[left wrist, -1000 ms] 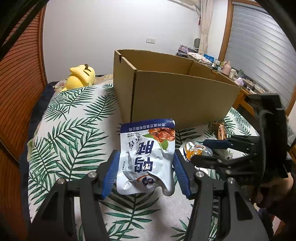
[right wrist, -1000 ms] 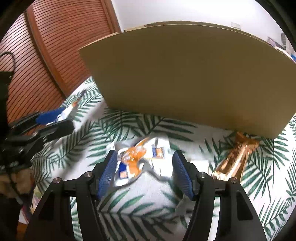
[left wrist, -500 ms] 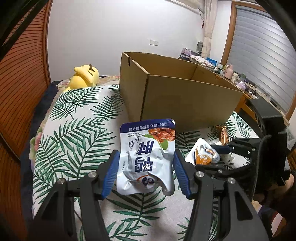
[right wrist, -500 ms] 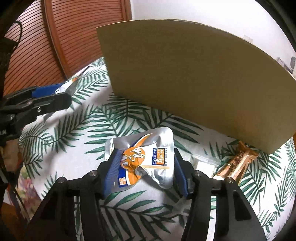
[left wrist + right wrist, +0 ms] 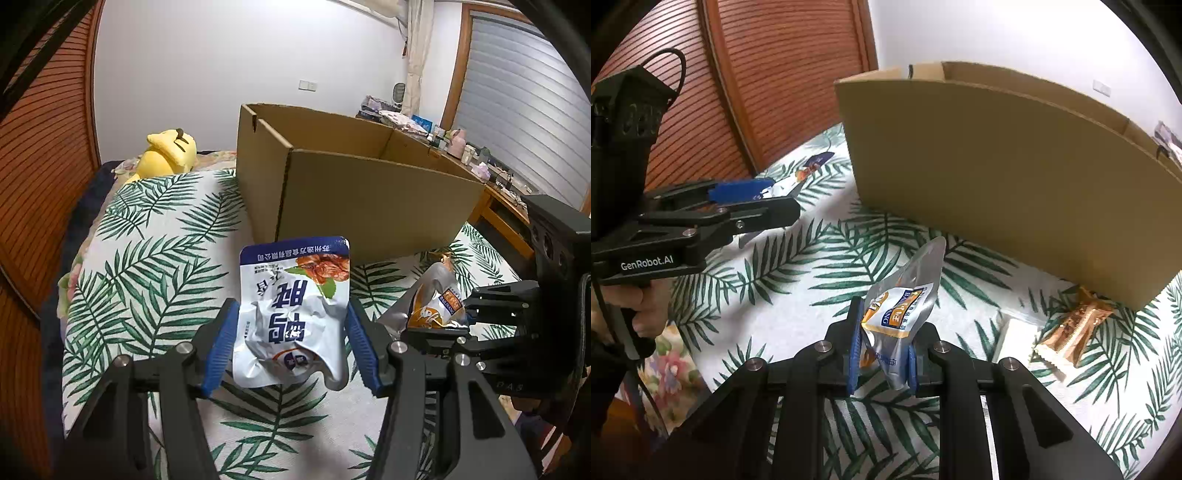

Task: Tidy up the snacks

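Both grippers hold packets above the palm-leaf bedspread point(image 5: 798, 302): the right gripper point(image 5: 882, 354), jaws just closed, pinches a crumpled silver-and-orange snack pouch point(image 5: 905, 295); the left gripper point(image 5: 291, 343) clamps a white-and-blue foil snack packet point(image 5: 295, 310). Neither is in the open brown cardboard box point(image 5: 369, 199) yet (its inside is hidden). A gold-brown wrapped bar point(image 5: 1075, 328) and a white packet point(image 5: 1012, 336) lie by its front wall.

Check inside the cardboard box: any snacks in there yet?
Cannot tell. In the left wrist view the cardboard box shows only bare upper inner walls; its front wall hides the floor. Both grippers hold pouches outside it.
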Motion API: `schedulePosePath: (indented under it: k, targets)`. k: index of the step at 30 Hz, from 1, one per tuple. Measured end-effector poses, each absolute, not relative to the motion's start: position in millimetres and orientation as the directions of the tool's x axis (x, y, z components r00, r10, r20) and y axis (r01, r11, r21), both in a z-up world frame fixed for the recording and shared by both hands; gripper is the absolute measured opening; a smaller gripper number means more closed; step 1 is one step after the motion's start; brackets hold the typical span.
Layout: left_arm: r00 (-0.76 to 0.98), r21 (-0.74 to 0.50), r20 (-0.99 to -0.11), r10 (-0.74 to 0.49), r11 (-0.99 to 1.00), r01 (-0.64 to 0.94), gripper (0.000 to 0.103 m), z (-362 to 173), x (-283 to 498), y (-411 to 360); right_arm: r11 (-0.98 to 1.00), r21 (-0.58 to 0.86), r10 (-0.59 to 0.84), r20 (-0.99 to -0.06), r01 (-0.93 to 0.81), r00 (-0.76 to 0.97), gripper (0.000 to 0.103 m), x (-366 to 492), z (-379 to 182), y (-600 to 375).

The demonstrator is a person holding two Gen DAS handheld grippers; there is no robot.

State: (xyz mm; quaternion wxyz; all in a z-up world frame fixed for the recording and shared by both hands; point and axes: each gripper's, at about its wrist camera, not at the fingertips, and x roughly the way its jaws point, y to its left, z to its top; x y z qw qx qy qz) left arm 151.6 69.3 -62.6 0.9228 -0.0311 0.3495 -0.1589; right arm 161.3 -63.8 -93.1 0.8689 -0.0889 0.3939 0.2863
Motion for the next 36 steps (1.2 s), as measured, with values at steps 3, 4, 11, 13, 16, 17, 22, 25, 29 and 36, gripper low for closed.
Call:
schedulePosePath:
  k: [3,4,11,13,16,17,22,25,29,36]
  targets:
    - [0.714,-0.171,-0.622,-0.322,0.945,0.277,0.057,-56.1,150.5,69.1,0.816,0.084,0.447,-0.720,-0.572,0.531,0.017,156.6,-86.1,-71.6]
    - [0.719,-0.171,-0.616,-0.322,0.945,0.277,0.057,-53.4,150.3,68.9,0.815,0.081,0.448,-0.715,-0.573,0.536,0.017,155.1,-83.6,-73.4]
    - [0.756,-0.178,-0.569,-0.323,0.946,0.270,0.057,-29.5,156.4,62.9,0.827,0.056,0.452,-0.657,-0.560,0.603,0.017,142.3,-51.8,-99.2]
    - [0.766,-0.177,-0.554,-0.326,0.945,0.274,0.057,-19.3,159.2,58.1,0.831,0.046,0.451,-0.637,-0.554,0.625,0.017,139.7,-39.0,-109.5]
    - [0.780,-0.164,-0.530,-0.333,0.943,0.291,0.057,-3.1,159.9,49.5,0.839,0.023,0.442,-0.612,-0.543,0.656,0.017,140.7,-23.6,-118.4]
    - [0.785,-0.159,-0.522,-0.335,0.942,0.296,0.057,2.4,160.0,46.0,0.842,0.017,0.439,-0.604,-0.540,0.665,0.017,140.0,-17.6,-122.4]
    - [0.803,-0.135,-0.489,-0.341,0.939,0.317,0.057,29.3,165.4,28.0,0.854,-0.015,0.419,-0.574,-0.521,0.704,0.017,146.1,5.9,-133.0]
    - [0.810,-0.112,-0.478,-0.338,0.939,0.326,0.057,41.1,175.1,16.0,0.858,-0.031,0.409,-0.562,-0.512,0.719,0.017,153.4,17.4,-136.8]
    - [0.815,-0.104,-0.472,-0.336,0.939,0.326,0.057,48.2,195.1,5.1,0.874,-0.040,0.387,-0.546,-0.485,0.743,0.017,167.3,27.2,-142.8]
    - [0.815,-0.081,-0.493,-0.303,0.949,0.304,0.057,40.1,231.5,-7.7,0.910,-0.031,0.334,-0.539,-0.414,0.773,0.017,195.2,31.0,-158.9]
